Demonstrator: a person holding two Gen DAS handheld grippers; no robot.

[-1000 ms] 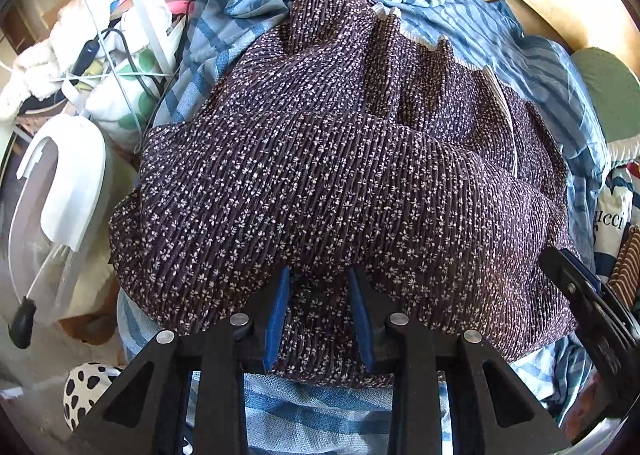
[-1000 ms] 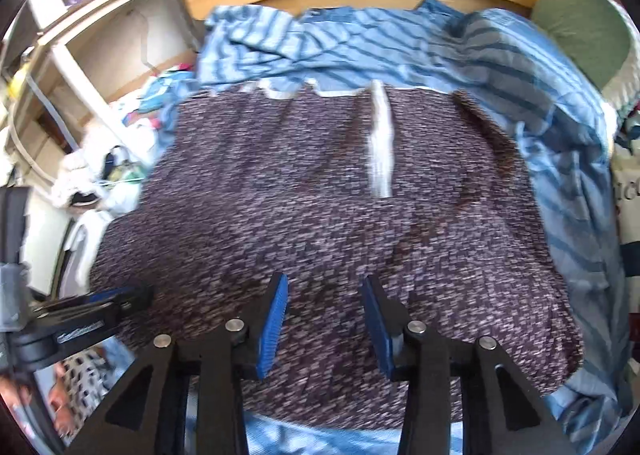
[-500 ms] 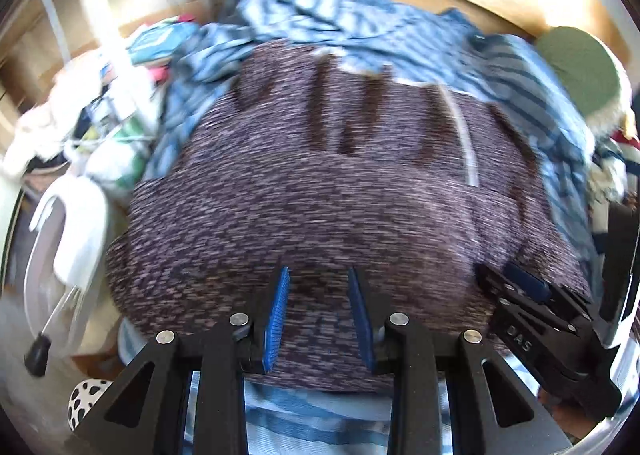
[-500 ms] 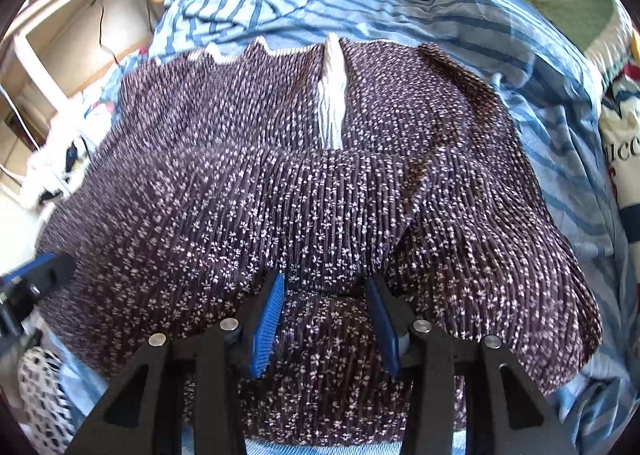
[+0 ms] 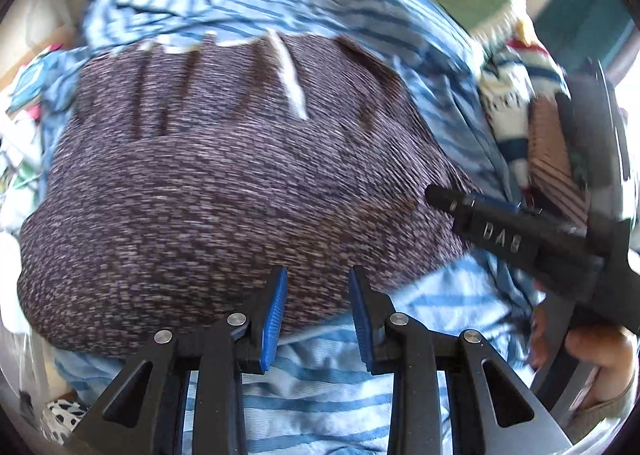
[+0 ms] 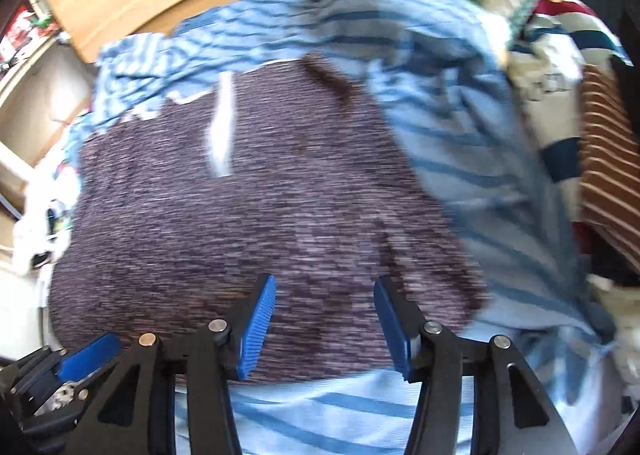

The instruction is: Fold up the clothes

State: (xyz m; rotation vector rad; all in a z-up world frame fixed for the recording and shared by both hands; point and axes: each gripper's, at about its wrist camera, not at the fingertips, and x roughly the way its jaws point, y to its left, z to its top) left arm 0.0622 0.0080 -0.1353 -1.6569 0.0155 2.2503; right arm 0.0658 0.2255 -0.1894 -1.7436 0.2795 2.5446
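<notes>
Lying spread over the striped blue sheet (image 5: pixel 432 103), the dark speckled garment (image 5: pixel 224 191) is sitting doubled over, its near edge forming a rounded fold, apparently to halve it. The left gripper (image 5: pixel 316 309) is hovering at that near edge, jaws narrowly parted with nothing visibly pinched. The right gripper (image 6: pixel 324 313) is opening wider above the same edge, cloth lying beneath but not gripped. Both tools are pointing steeply down.
</notes>
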